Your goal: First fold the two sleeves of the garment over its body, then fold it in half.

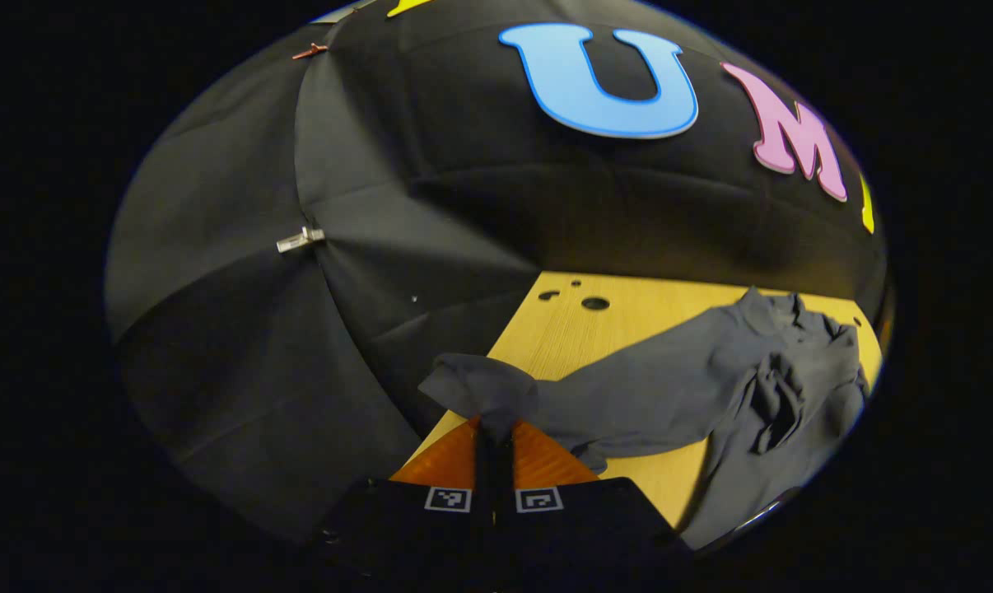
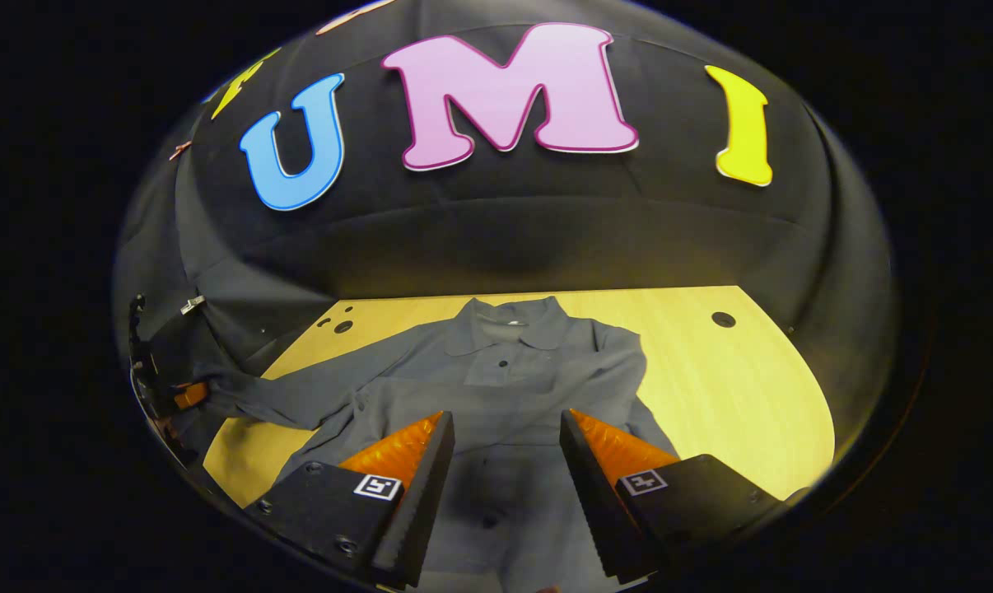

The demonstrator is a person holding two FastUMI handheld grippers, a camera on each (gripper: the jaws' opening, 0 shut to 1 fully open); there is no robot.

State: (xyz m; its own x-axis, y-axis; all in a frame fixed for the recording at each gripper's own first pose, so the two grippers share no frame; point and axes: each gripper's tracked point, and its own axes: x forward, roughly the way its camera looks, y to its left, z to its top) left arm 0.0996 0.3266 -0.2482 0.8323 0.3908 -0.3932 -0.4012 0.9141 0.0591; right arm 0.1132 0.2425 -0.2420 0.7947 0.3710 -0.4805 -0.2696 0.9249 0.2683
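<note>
My left tongs (image 1: 494, 428) are clenched on the cuff end of one sleeve (image 1: 480, 387) of the grey shirt (image 2: 505, 387), both orange fingers pressed together with the cloth bunched between them. In the left gripper view that sleeve stretches from the tips across the yellow wooden desk (image 1: 579, 329) to the shirt's rumpled body (image 1: 776, 387), which lies toward the right. In the right gripper view I see the shirt spread on the desk (image 2: 727, 371), collar (image 2: 513, 325) toward the booth wall, buttons facing up, and the held sleeve (image 2: 291, 395) pulled out to the left (the left tongs (image 2: 185, 397) sit at that sleeve's end, at the view's edge). The other sleeve (image 2: 612, 371) already lies folded in over the chest. My right tongs (image 2: 505, 453) are released, fingers spread wide, hovering above the lower front of the shirt.
</note>
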